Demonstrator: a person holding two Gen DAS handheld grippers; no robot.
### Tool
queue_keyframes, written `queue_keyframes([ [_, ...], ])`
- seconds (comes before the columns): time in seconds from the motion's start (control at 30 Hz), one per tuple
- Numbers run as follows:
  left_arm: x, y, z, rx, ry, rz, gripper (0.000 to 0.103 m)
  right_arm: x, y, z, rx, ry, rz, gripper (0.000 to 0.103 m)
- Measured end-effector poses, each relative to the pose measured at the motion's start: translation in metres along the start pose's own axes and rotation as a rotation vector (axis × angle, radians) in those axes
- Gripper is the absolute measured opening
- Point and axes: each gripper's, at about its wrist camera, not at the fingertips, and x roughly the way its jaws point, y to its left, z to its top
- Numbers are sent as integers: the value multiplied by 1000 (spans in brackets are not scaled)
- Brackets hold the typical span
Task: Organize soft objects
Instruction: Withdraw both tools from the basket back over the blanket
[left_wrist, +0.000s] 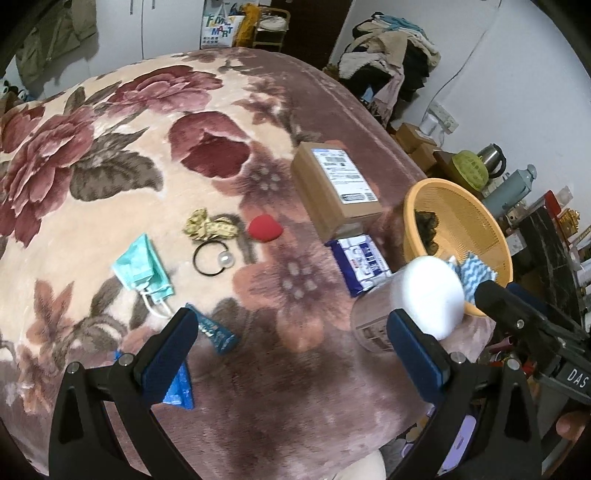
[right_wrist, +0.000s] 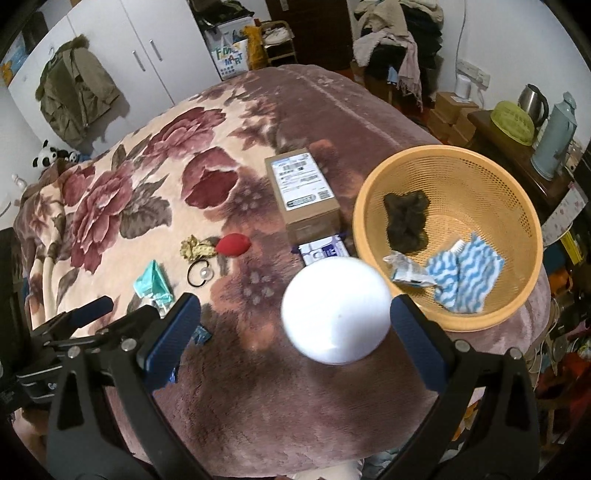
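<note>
Orange mesh basket (right_wrist: 517, 192) sits at the right edge of the floral bed blanket (right_wrist: 258, 387). Only the right wrist view looks into it, showing a dark scrunchie (right_wrist: 406, 221), a crumpled wrapper (right_wrist: 408, 271) and a blue-and-white wavy cloth (right_wrist: 467, 275). The left wrist view shows more of the bed: a teal mask (left_wrist: 142, 266), a pearl hair tie (left_wrist: 212, 258) and a red sponge (left_wrist: 264, 229), whose narrower end points right. Both the left tongs (left_wrist: 295, 343) and the right tongs (right_wrist: 295, 328) are spread wide, grasping nothing. A blurred white ball (right_wrist: 336, 310) lies between the right fingers, touching neither.
</note>
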Motion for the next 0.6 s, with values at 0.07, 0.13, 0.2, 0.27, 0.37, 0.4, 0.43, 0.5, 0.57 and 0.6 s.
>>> queue_keyframes([
  [0.07,-1,7,-3,-3,-2,9,102,2,7,-2,-9,4,1,103],
  [0.13,-1,15,-6,-9,-3,16,102,5,14,-4,-20,7,2,103],
  [0.2,-2,21,-9,-12,-3,23,102,7,20,-6,-28,12,4,103],
  [0.27,-2,27,-11,-15,-3,28,102,9,26,-9,-36,17,5,103],
  [0.37,-2,36,-16,-18,-2,36,102,13,35,-14,-50,24,7,103],
  [0.4,-1,39,-17,-20,-2,37,102,14,38,-15,-54,27,8,103],
  [0.43,-1,42,-19,-22,0,40,102,15,41,-17,-58,29,9,103],
  [0.5,0,47,-21,-25,3,43,102,17,47,-19,-65,34,9,103],
  [0.57,0,53,-25,-27,4,49,102,19,52,-22,-71,39,10,103],
  [0.6,0,55,-27,-28,4,53,102,21,54,-23,-75,42,10,103],
])
